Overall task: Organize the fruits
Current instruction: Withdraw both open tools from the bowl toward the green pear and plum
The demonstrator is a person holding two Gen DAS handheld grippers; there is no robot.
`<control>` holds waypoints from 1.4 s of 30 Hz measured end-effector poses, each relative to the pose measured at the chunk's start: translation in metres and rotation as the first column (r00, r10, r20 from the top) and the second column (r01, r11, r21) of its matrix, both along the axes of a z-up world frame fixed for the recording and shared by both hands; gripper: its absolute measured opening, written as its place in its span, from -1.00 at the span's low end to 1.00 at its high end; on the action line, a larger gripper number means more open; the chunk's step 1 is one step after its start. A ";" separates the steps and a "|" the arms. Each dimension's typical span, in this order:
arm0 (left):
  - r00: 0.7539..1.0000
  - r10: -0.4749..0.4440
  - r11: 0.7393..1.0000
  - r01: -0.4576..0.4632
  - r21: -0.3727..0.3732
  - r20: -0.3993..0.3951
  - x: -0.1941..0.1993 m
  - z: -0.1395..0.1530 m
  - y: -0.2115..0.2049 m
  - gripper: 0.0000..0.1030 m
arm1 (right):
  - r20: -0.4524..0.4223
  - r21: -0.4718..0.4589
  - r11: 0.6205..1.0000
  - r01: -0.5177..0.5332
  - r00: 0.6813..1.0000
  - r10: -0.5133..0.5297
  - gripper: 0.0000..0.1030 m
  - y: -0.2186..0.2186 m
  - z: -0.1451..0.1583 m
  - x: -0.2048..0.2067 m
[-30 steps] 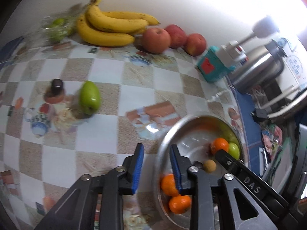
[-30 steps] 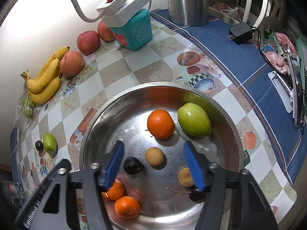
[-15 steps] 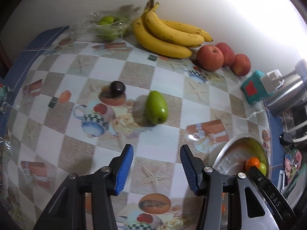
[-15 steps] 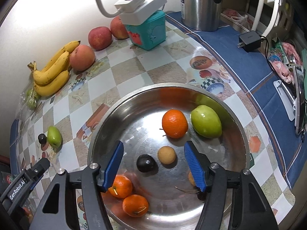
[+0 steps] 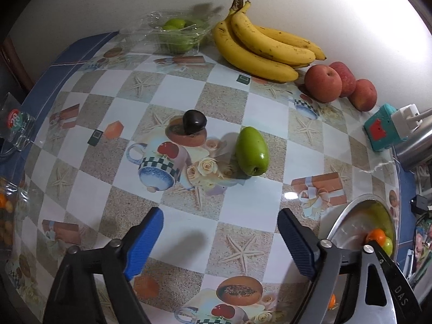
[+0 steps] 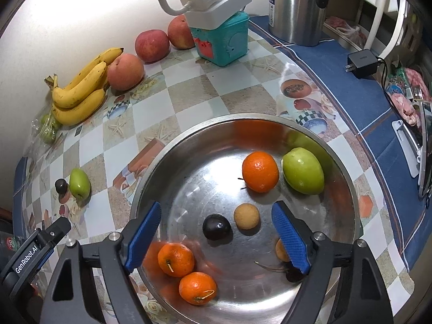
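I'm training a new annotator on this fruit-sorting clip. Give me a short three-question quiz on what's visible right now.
1. True or false: the green fruit on the tablecloth touches the dark fruit beside it.
2. How many orange citrus fruits lie in the metal bowl?
3. What is between the pads of the left hand-held gripper? A) a banana B) nothing C) an apple

Key:
1. False; they lie apart.
2. Three: one by the green fruit in the bowl, two at the near rim.
3. B; its jaws are opening over bare tablecloth.
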State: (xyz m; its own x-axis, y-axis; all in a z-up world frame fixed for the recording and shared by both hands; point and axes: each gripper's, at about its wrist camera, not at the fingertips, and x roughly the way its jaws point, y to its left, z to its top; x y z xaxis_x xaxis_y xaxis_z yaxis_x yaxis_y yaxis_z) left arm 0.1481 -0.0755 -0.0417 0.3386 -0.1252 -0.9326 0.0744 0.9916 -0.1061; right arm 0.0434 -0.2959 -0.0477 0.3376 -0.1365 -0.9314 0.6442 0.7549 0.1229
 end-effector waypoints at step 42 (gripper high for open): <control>0.995 0.027 0.992 -0.038 0.118 0.097 0.020 0.012 0.042 1.00 | 0.106 -0.034 0.986 -0.165 0.980 0.168 0.97 0.045 0.012 0.032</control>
